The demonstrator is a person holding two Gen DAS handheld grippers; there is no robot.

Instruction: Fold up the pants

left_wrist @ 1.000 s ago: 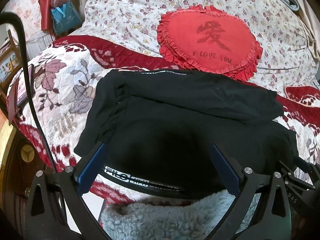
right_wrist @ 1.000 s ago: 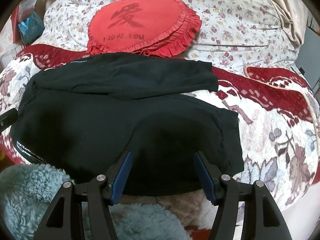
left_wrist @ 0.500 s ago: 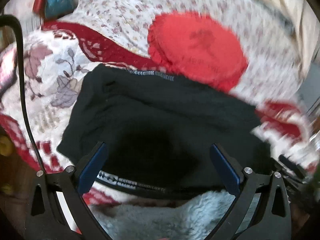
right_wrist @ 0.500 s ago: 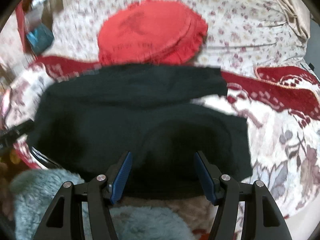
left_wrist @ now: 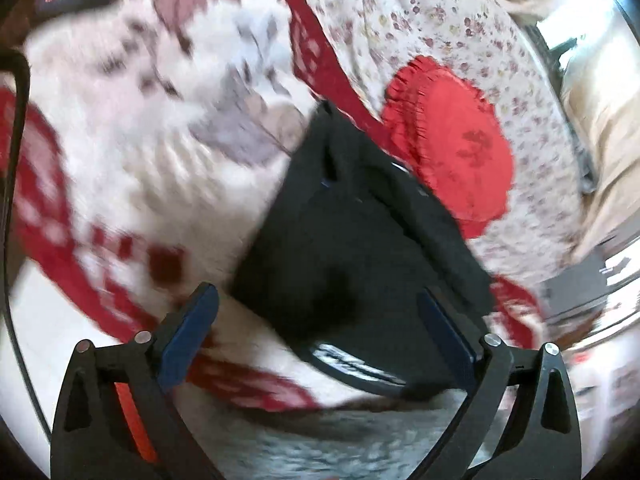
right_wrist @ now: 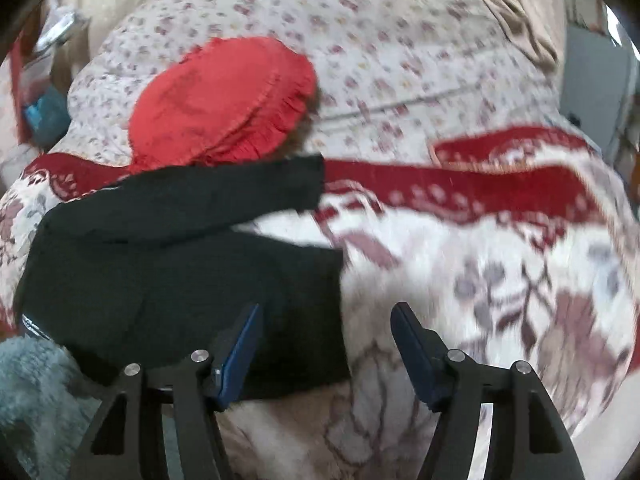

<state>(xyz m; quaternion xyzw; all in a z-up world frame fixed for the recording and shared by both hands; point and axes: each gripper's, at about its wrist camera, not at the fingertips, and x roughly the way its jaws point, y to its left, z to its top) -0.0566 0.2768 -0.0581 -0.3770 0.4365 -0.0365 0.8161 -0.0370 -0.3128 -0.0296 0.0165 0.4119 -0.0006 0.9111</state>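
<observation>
No legible text in either view. Dark mark on red cushion (left_wrist: 448, 144), too blurred to read. White lettering along waistband of black pants (left_wrist: 352, 248), smeared by motion, unreadable. Same band at pants' edge in right wrist view, too small to make out.

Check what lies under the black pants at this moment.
The black pants lie on the red-and-white patterned blanket; a red ruffled cushion sits just behind. Whatever the pants cover is hidden.
</observation>
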